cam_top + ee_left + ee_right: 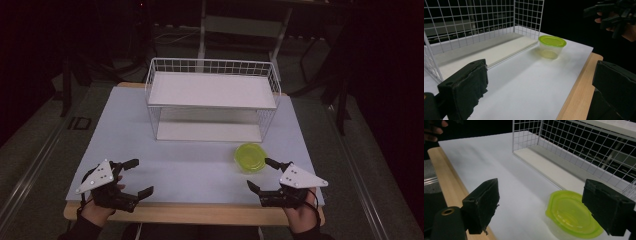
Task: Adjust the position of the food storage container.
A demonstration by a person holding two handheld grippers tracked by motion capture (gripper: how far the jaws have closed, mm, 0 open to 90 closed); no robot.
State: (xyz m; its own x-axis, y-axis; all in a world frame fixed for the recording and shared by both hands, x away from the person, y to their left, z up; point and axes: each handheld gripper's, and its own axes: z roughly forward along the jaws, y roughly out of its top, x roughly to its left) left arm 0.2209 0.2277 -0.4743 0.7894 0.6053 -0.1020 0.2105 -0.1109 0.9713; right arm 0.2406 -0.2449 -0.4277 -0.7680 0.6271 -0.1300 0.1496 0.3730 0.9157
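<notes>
A small clear plastic tub with a yellow-green lid (249, 157) (551, 46) (571, 213) stands on the white table top (190, 170), just in front of the right end of a white wire shelf rack (211, 100). My right gripper (262, 174) (549, 205) is open at the front right of the table, its far jaw close beside the tub, nothing between the jaws. My left gripper (139, 176) (541, 82) is open at the front left, well away from the tub and holding nothing.
The wire rack has an upper white shelf board (212, 90) and a lower board (207, 131) (486, 51) (554, 170). The wooden table edge (195, 214) runs along the front. Dark floor and furniture legs lie beyond the table.
</notes>
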